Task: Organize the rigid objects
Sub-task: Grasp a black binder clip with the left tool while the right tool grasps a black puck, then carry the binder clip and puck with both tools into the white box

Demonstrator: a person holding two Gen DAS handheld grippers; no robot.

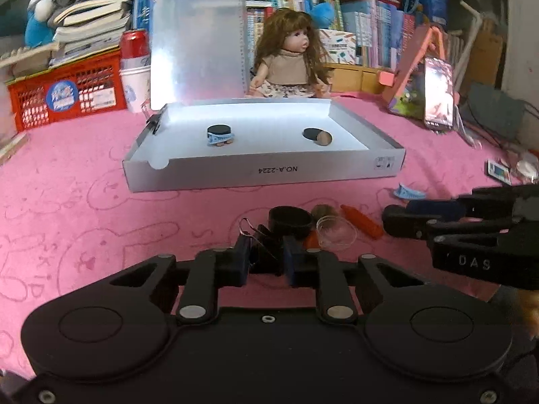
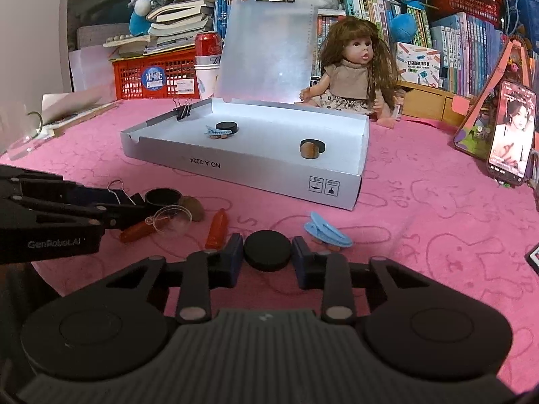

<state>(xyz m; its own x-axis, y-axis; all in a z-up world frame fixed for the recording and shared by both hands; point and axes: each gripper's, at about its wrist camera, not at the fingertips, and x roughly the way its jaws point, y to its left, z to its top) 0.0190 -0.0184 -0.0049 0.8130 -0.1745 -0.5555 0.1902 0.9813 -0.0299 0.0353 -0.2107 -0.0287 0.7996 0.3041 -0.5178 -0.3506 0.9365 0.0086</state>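
A silver box [image 1: 262,171] [image 2: 269,175] lies open on the pink cloth, holding a black disc with a blue clip [image 1: 219,133] [image 2: 222,128] and a black disc with a walnut [image 1: 318,135] [image 2: 311,148]. My left gripper [image 1: 267,257] is shut on a black binder clip [image 1: 264,249] [image 2: 124,198]. My right gripper [image 2: 267,252] has its jaws on both sides of a black disc [image 2: 267,250] and appears shut on it. Nearby lie a black ring [image 1: 290,221], a clear cup [image 1: 336,232], a walnut [image 2: 193,207], orange pieces [image 1: 362,221] [image 2: 217,229] and a blue clip [image 2: 326,234].
A doll [image 1: 289,57] sits behind the box. A phone on a stand [image 2: 512,134] is at the right. A red basket [image 1: 67,92], a can [image 1: 134,45], books and plush toys crowd the back. Another binder clip [image 2: 183,111] grips the box's left wall.
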